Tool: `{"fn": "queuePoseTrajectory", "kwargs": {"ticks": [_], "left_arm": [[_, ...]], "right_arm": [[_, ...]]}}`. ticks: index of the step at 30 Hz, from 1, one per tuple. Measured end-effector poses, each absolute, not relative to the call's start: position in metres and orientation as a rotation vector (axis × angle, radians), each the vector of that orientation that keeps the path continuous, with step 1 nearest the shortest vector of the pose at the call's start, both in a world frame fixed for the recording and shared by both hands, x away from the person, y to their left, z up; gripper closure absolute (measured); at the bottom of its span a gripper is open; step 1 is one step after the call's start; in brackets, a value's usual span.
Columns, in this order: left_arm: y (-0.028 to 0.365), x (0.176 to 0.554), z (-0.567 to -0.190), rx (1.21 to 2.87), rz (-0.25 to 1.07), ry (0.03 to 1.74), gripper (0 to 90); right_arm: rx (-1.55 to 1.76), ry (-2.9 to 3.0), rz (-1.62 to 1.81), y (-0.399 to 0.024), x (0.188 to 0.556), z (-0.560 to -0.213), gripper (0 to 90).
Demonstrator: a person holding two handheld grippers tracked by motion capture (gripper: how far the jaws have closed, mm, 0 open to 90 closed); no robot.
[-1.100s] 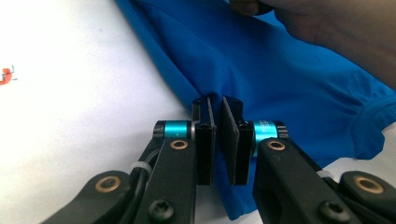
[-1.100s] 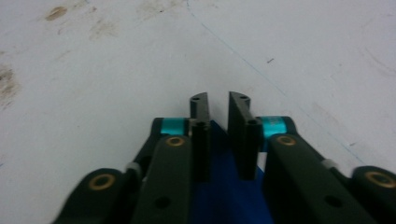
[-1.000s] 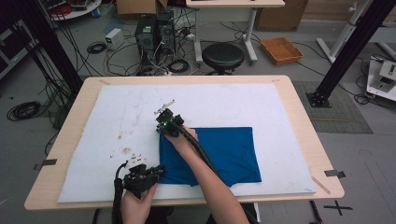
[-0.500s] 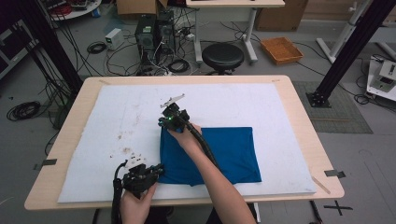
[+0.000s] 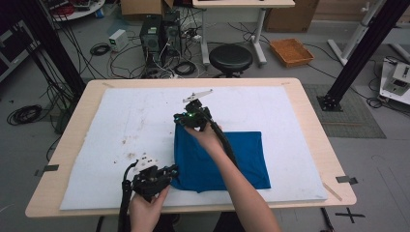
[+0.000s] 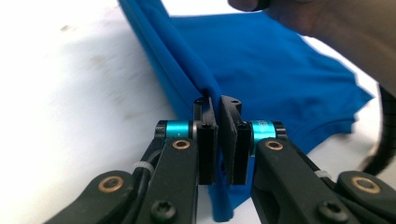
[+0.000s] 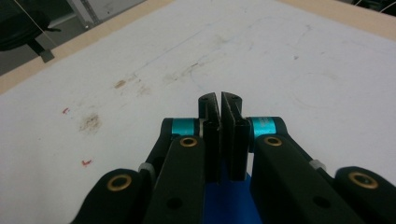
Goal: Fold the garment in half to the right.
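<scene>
A blue cloth (image 5: pixel 237 159) lies folded on the white mat (image 5: pixel 121 116), right of the middle. My left gripper (image 5: pixel 170 172) is at the cloth's near left corner, shut on its edge. In the left gripper view the blue cloth (image 6: pixel 280 70) rises as a fold from between the closed jaws of the left gripper (image 6: pixel 218 100). My right gripper (image 5: pixel 186 118) holds the far left corner, lifted off the mat. In the right gripper view the right gripper (image 7: pixel 219 98) is shut, with a strip of blue cloth (image 7: pixel 224 200) pinched low between its jaws.
The mat covers a wooden table (image 5: pixel 309 111) and has brown stains (image 5: pixel 130 154) to the left of the cloth. Behind the table stand a black stool (image 5: pixel 231 57), computer towers (image 5: pixel 157 31), floor cables and an orange tray (image 5: pixel 291 51). A black post (image 5: pixel 362 43) rises at the right.
My right gripper has moved up and away from the person with the cloth's far left corner, raising the left edge. The left gripper has risen slightly with its corner.
</scene>
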State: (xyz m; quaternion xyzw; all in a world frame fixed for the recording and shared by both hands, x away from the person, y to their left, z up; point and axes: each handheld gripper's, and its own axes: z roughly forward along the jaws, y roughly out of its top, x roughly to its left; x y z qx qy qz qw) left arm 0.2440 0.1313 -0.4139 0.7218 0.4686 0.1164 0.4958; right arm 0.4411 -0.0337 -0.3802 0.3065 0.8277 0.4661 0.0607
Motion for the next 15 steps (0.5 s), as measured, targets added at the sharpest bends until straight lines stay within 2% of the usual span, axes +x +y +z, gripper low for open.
{"fn": "queuePoseTrajectory", "kwargs": {"ticks": [15], "left_arm": [[0.054,0.26,-0.395,1.775,0.204,0.97,85.0]], "right_arm": [[1.009,2.43,1.457,-0.127,0.444,-0.358,87.5]]}}
